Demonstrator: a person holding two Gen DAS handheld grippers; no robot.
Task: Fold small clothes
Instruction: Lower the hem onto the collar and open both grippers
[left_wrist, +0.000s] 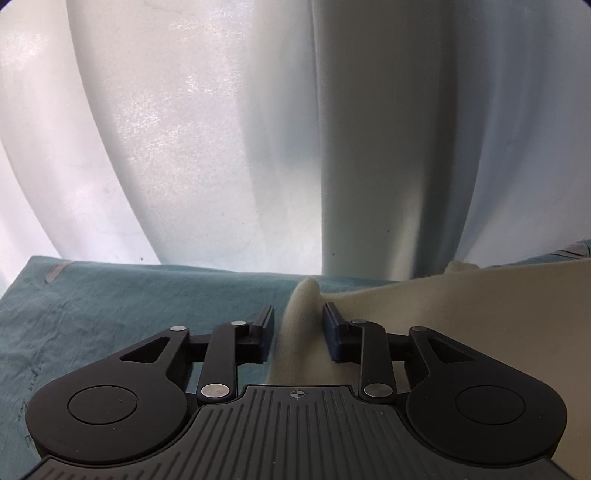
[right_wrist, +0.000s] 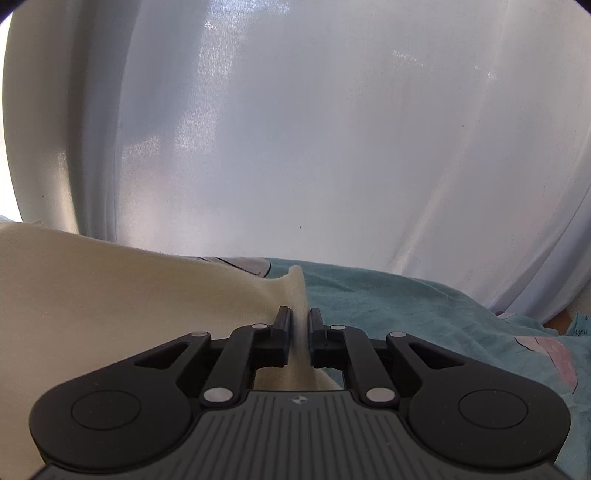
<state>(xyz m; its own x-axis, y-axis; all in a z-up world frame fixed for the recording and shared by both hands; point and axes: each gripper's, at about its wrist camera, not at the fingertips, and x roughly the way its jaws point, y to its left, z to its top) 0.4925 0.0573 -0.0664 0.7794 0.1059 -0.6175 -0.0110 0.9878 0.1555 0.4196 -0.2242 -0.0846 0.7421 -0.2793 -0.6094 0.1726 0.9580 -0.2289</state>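
A cream-coloured small garment (left_wrist: 480, 325) is stretched between my two grippers above a teal sheet (left_wrist: 110, 314). In the left wrist view my left gripper (left_wrist: 298, 317) has a corner of the cloth between its fingers, with the jaws partly apart around the fold. In the right wrist view my right gripper (right_wrist: 299, 317) is shut on the other corner of the cream garment (right_wrist: 110, 314), which spreads away to the left. The cloth's lower part is hidden under both grippers.
White curtains (left_wrist: 258, 129) hang right behind the bed edge, also filling the right wrist view (right_wrist: 332, 147). The teal sheet (right_wrist: 406, 314) carries a pink and white print at the right (right_wrist: 554, 354).
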